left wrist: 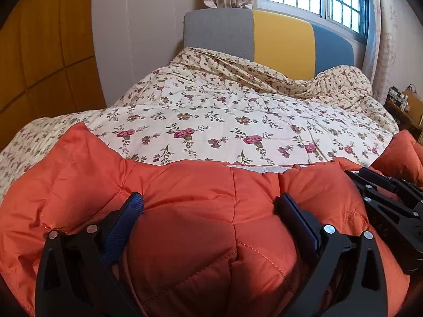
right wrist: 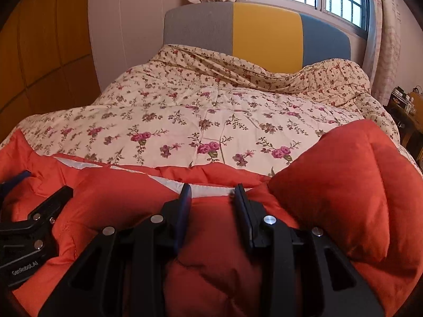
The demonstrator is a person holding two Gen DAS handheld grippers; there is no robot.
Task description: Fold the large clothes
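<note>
Now I have both grippers on one big orange puffy jacket at the near end of the bed.

My left gripper (left wrist: pixel 208 206) is wide open, with a fat bulge of the jacket (left wrist: pixel 185 237) between its fingers, and I cannot tell if it pinches. My right gripper (right wrist: pixel 212 198) is partly open, fingers down on the jacket's far edge, holding nothing that I can see. The jacket lies long from side to side, right under both grippers; neither is nearer. I count one jacket, one flowery blanket (right wrist: pixel 185 111), one headboard (right wrist: pixel 264 34) and two grippers.
</note>
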